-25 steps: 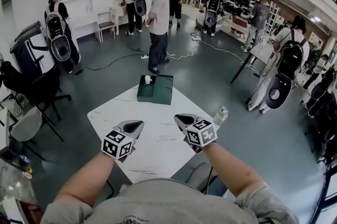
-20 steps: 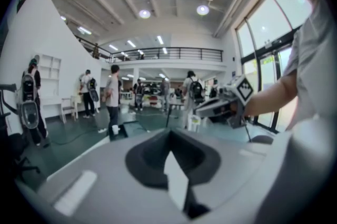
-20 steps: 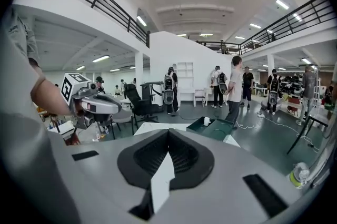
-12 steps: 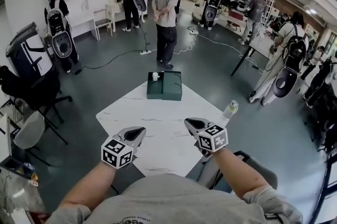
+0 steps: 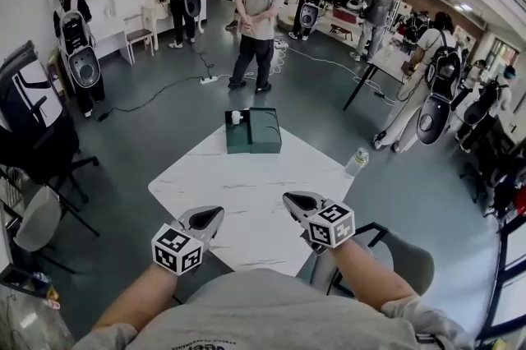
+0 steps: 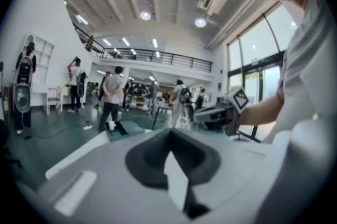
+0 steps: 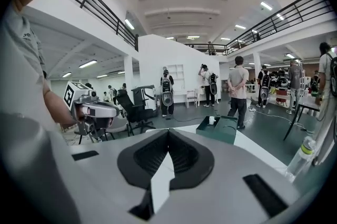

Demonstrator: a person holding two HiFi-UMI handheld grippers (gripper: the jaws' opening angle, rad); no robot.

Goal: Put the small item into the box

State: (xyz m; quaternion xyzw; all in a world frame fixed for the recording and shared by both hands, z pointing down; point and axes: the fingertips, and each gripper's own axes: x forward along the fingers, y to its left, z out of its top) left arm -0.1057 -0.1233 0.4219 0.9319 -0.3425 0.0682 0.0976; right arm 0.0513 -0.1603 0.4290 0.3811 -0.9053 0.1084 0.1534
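Observation:
A dark green box (image 5: pixel 253 131) lies open at the far corner of the white table (image 5: pixel 246 192); a small white item (image 5: pixel 237 117) stands on its left half. The box (image 7: pixel 221 128) and the item (image 7: pixel 211 120) also show in the right gripper view, and far off in the left gripper view sit the box (image 6: pixel 120 128) and the item (image 6: pixel 111 125). My left gripper (image 5: pixel 206 218) and right gripper (image 5: pixel 297 201) hover over the table's near edge, well short of the box. Both are shut, with nothing between their jaws.
A clear plastic bottle (image 5: pixel 356 162) stands at the table's right corner. A grey chair (image 5: pixel 386 254) is by my right arm, dark chairs (image 5: pixel 37 151) stand at the left. Several people with backpack rigs stand beyond the table; one person (image 5: pixel 256 20) is just behind the box.
The view has shifted, so the box and table sit a little nearer and more central. Both grippers stay shut over the near edge. The person behind the box has turned away.

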